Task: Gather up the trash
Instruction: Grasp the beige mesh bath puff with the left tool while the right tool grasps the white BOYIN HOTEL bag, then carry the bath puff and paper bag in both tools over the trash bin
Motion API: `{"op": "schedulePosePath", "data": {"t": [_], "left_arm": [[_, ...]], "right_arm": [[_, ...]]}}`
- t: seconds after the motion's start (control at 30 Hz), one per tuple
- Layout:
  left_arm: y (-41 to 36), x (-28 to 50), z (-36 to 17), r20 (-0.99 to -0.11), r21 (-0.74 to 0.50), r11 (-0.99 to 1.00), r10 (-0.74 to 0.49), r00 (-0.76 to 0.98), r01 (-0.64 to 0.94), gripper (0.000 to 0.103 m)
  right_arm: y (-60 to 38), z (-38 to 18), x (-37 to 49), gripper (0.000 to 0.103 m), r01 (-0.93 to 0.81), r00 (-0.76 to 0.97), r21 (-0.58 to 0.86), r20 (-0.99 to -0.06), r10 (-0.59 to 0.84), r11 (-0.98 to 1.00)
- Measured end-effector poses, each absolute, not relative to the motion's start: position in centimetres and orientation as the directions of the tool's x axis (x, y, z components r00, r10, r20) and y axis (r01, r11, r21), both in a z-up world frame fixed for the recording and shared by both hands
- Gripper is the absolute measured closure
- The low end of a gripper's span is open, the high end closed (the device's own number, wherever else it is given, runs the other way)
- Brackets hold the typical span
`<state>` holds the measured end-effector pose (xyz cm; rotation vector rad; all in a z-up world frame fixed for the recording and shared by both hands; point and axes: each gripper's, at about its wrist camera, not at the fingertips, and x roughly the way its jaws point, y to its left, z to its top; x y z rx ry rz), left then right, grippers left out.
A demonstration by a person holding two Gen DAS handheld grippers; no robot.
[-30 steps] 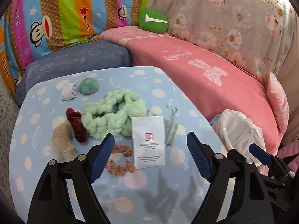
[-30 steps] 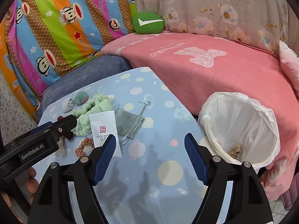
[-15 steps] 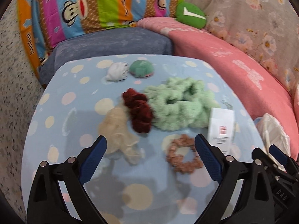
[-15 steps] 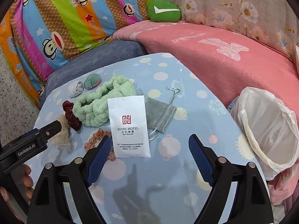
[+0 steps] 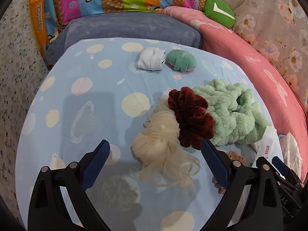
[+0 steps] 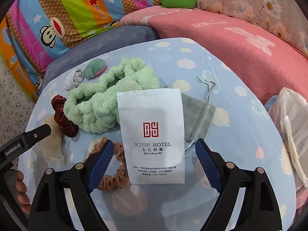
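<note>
Tools both lower and nearer the tabletop [image 6: 240, 144] than a second ago, each now framing a target. Left tool [image 5: 155, 155], jaws wide and empty, brackets the cream mesh scrunchie [image 5: 161, 144], with the dark red scrunchie [image 5: 189, 115] just beyond. Right tool [image 6: 154, 158], jaws spread and empty, straddles the white paper packet [image 6: 152, 134], which overlaps the grey drawstring pouch [image 6: 198, 117]. Likely the pick-up step is next. White-lined bin [image 6: 290, 123] waits at the tabletop's right edge. Packet reads "BOYIN HOTEL" under a red logo; left tool's body reads "GenRobot.AI"; striped bedding [image 6: 57, 15] shows partial lettering.
</note>
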<state>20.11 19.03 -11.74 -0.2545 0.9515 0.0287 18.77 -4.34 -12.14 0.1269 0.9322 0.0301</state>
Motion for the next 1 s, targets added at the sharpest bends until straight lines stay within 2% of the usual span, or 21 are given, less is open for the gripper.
{"op": "schedulePosePath", "data": {"t": [0.07, 0.13, 0.2, 0.27, 0.3, 0.33, 0.37, 0.4, 0.43, 0.53, 0.7, 1.0], "left_arm": [[19.4, 20.4, -12.3, -0.813, -0.217, 0.966, -0.099, 0.574, -0.141, 0.017], [19.6, 20.5, -12.8, -0.819, -0.238, 0.962, -0.124, 0.56, -0.135, 0.034], [19.9, 20.6, -13.2, -0.827, -0.257, 0.957, -0.144, 0.543, -0.136, 0.042], [20.1, 20.5, -13.5, -0.825, -0.281, 0.95, -0.166, 0.54, -0.138, 0.045], [20.1, 20.5, -13.5, -0.824, -0.29, 0.947, -0.173, 0.539, -0.14, 0.054], [20.0, 20.4, -13.6, -0.827, -0.291, 0.946, -0.175, 0.534, -0.14, 0.06], [19.9, 20.4, -13.5, -0.828, -0.288, 0.947, -0.173, 0.533, -0.14, 0.061], [19.8, 20.2, -13.3, -0.827, -0.282, 0.949, -0.167, 0.537, -0.14, 0.066], [19.6, 20.1, -13.1, -0.825, -0.28, 0.951, -0.166, 0.541, -0.135, 0.071], [18.8, 19.5, -12.3, -0.821, -0.278, 0.953, -0.169, 0.545, -0.123, 0.076], [17.1, 18.1, -10.0, -0.795, -0.278, 0.957, -0.179, 0.579, -0.086, 0.078], [11.8, 15.9, -4.7, -0.734, -0.269, 0.963, -0.223, 0.641, 0.026, 0.079]], "right_arm": [[-4.1, -12.5, 19.2, 0.02, 0.03, 0.59, 0.121, -0.804, 0.081, 0.992], [-3.9, -12.9, 19.6, 0.02, 0.029, 0.583, 0.125, -0.808, 0.085, 0.992], [-3.8, -13.1, 19.8, 0.02, 0.029, 0.581, 0.129, -0.809, 0.089, 0.991], [-3.7, -13.2, 20.0, 0.02, 0.025, 0.577, 0.136, -0.811, 0.097, 0.99], [-3.7, -13.3, 20.0, 0.021, 0.024, 0.574, 0.14, -0.813, 0.101, 0.99], [-3.7, -13.3, 20.0, 0.026, 0.023, 0.573, 0.144, -0.813, 0.105, 0.989], [-3.7, -13.3, 19.9, 0.03, 0.021, 0.571, 0.145, -0.814, 0.107, 0.989], [-3.8, -13.4, 19.9, 0.04, 0.02, 0.568, 0.146, -0.816, 0.109, 0.989], [-3.8, -13.4, 19.9, 0.042, 0.018, 0.563, 0.152, -0.818, 0.116, 0.988], [-4.2, -13.2, 19.7, 0.055, 0.019, 0.56, 0.163, -0.819, 0.125, 0.986], [-5.1, -11.3, 18.1, 0.062, 0.019, 0.595, 0.178, -0.793, 0.132, 0.984], [-8.3, -6.4, 15.0, 0.063, 0.039, 0.675, 0.212, -0.726, 0.131, 0.976]]}}
